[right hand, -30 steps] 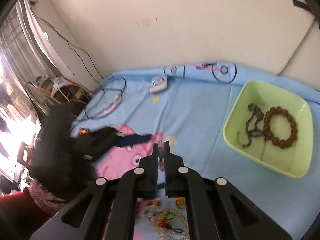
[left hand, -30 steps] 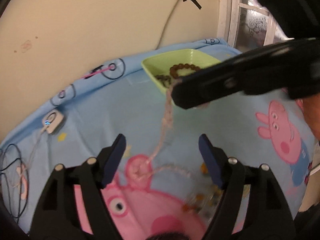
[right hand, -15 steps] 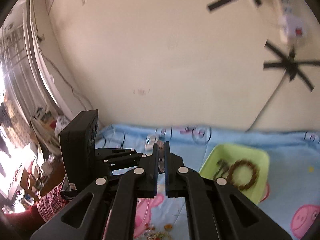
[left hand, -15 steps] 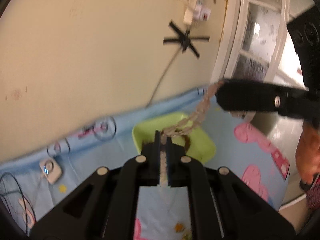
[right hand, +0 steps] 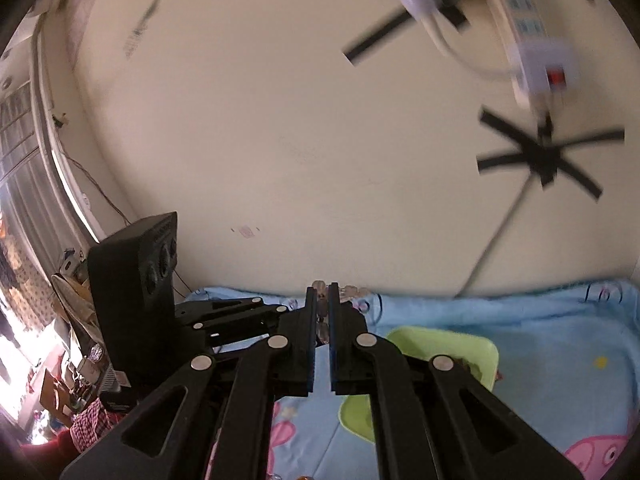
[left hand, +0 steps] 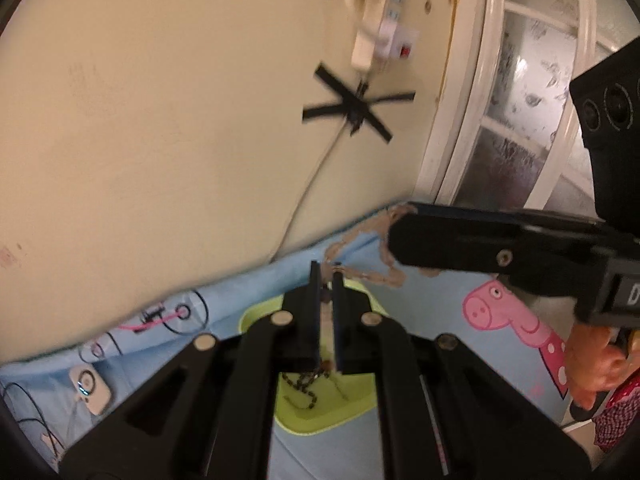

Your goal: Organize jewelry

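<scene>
A pale pink beaded necklace [left hand: 354,236] hangs slack in the air between my two grippers. My left gripper [left hand: 326,276] is shut on one end of it. My right gripper [left hand: 394,224] comes in from the right and pinches the other end. In the right wrist view the right gripper [right hand: 323,292] is shut, with the necklace's clear pink beads [right hand: 352,291] showing at its tips. Below both lies a lime green tray [left hand: 256,316] on the blue cartoon cloth. A dark bead chain [left hand: 302,384] lies inside the tray, which is partly hidden by the fingers.
The cream wall stands close behind, with a power strip [left hand: 384,12] and a black tape cross [left hand: 356,108] holding a cable. A white puck-shaped device [left hand: 90,388] with wires lies at the cloth's left. A white door frame [left hand: 472,120] rises at right. A hand [left hand: 592,360] holds the right tool.
My left gripper closed on the necklace's loose end. Both grippers rose off the cloth with it, and the strand now hangs over the green tray instead of trailing on the cloth.
</scene>
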The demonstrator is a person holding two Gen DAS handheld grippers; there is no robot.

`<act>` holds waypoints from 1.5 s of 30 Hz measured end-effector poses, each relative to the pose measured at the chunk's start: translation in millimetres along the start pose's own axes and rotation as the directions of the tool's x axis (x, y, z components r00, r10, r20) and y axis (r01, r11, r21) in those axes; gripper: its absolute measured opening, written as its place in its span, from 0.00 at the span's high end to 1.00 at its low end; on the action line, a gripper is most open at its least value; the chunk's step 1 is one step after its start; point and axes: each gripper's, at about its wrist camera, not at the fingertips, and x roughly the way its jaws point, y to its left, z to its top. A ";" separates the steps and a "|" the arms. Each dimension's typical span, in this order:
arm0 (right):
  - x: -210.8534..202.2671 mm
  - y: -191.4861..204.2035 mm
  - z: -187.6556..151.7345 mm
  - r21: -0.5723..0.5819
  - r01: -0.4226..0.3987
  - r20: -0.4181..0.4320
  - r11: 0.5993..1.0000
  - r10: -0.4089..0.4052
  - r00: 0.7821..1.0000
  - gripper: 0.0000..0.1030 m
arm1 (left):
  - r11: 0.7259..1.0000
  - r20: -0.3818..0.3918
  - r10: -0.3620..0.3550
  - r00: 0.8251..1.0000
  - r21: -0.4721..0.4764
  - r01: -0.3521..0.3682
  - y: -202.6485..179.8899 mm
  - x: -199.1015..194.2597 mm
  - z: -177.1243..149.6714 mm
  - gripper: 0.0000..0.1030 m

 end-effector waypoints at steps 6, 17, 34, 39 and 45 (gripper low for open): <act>38.4 -36.4 -52.5 0.060 0.009 -0.063 0.998 -0.005 0.998 1.00 | 0.998 -0.164 0.013 0.986 -0.059 -0.022 13.8 47.8 -52.8 0.69; 29.0 10.2 -90.2 0.035 -0.011 -0.105 0.999 0.015 0.994 1.00 | 0.971 -0.151 0.169 0.974 -0.144 -0.191 72.6 -77.4 -131.8 0.60; 49.4 99.8 -229.6 -0.283 -0.011 -0.331 0.959 -0.087 0.940 1.00 | 0.962 -0.164 0.117 0.979 -0.228 -0.153 55.2 -160.5 -300.3 0.43; 30.5 69.4 -277.4 -0.305 0.067 -0.385 0.950 -0.187 0.904 1.00 | 0.973 -0.227 0.130 0.965 -0.160 -0.169 51.1 -115.2 -301.8 0.96; 19.0 66.9 -294.6 -0.177 -0.064 -0.458 0.982 -0.024 0.889 1.00 | 0.936 -0.190 0.168 0.967 -0.277 -0.218 93.3 -106.5 -273.7 0.96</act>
